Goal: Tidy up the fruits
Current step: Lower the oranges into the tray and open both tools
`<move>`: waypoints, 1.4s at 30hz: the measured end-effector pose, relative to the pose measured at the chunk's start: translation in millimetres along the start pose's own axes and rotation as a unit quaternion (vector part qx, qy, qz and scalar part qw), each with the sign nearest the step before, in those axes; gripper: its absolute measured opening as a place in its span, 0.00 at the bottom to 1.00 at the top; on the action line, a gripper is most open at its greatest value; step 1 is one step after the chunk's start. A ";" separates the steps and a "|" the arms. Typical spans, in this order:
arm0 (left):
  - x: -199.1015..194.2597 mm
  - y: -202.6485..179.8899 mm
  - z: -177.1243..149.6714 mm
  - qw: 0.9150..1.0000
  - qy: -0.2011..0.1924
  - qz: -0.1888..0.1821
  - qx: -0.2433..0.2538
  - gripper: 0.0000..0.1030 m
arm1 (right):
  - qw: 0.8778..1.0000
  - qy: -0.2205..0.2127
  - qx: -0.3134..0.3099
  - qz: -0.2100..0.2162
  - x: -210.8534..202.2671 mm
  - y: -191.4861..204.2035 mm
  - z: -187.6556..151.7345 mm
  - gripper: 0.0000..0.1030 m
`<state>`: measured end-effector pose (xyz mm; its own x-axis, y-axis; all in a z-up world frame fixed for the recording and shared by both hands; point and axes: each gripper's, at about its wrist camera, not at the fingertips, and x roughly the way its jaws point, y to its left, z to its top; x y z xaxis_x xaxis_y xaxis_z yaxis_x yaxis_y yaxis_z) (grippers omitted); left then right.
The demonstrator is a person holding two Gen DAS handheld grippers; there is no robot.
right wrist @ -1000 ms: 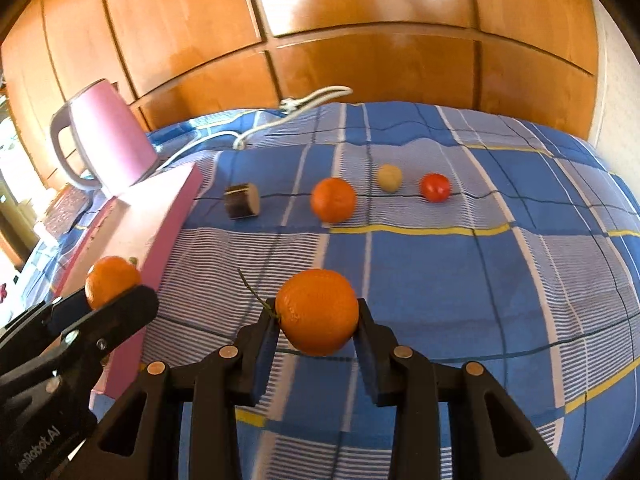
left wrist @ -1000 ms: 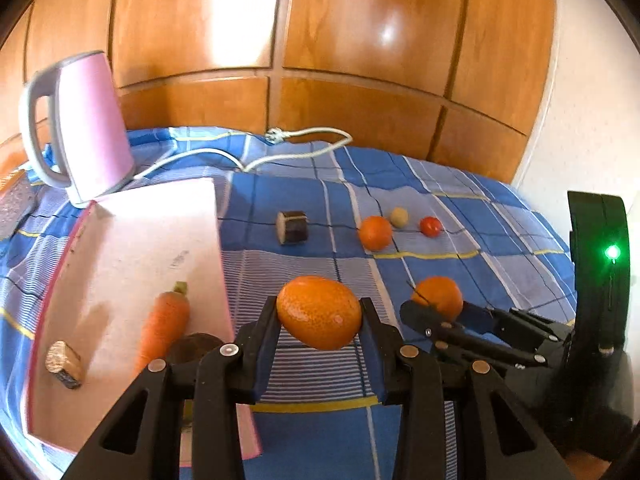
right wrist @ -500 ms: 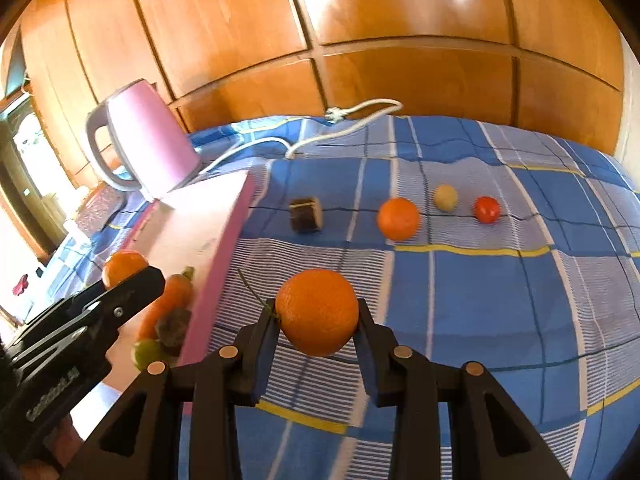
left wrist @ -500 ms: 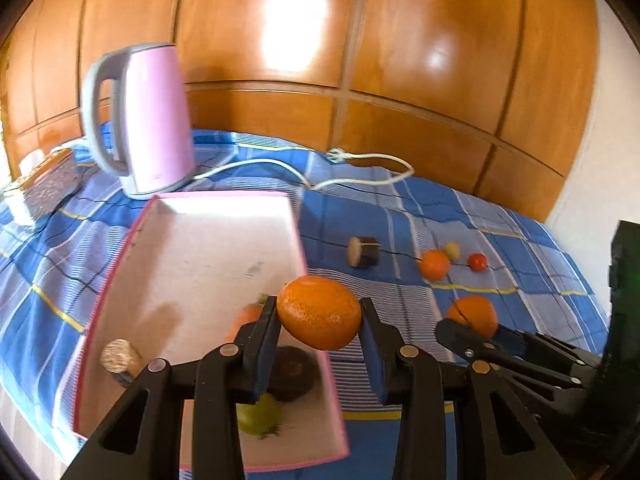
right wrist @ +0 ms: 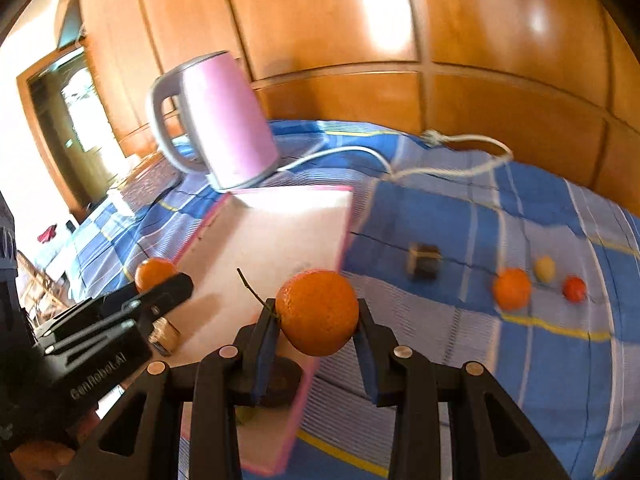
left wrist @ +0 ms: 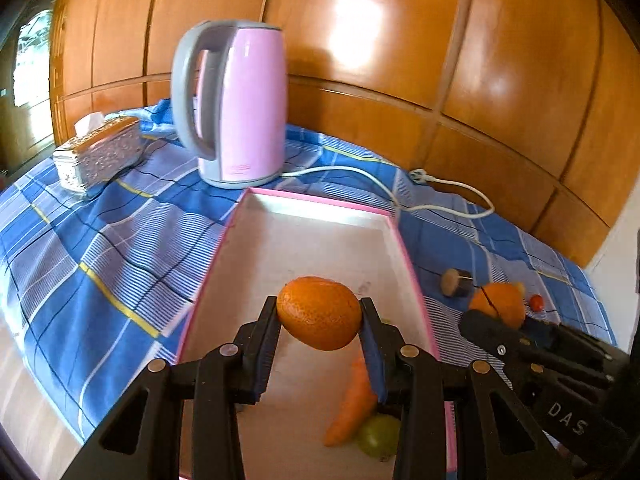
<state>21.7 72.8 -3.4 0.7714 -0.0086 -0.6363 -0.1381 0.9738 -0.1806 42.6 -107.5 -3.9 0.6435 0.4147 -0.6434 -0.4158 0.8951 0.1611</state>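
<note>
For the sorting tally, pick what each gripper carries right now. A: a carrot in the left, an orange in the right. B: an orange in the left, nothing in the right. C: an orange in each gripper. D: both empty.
C: the left gripper clamps an orange above the pink tray, and the right gripper clamps a stemmed orange.

Bright daylight, panel glare; blurred, fisheye-warped edges

An oval, pebbly-skinned orange (left wrist: 319, 313) hangs mid-frame over the pink-rimmed white tray (left wrist: 320, 216), pinched at both sides. A rounder orange with a thin stem (right wrist: 317, 312) sits clamped at centre frame above that tray's right edge. A carrot (left wrist: 352, 404) and green fruit (left wrist: 378, 434) lie inside the tray, touching.
</note>
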 end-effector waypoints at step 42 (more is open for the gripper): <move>-13.4 30.1 -6.3 0.997 -0.019 0.063 -0.027 0.45 | 1.000 0.001 -0.018 0.015 22.5 51.4 29.0 0.47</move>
<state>3.3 100.8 -5.1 0.7687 0.1217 -0.6279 -0.2673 0.9530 -0.1425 54.3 -47.4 11.6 0.6285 0.4416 -0.6402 -0.4581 0.8754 0.1542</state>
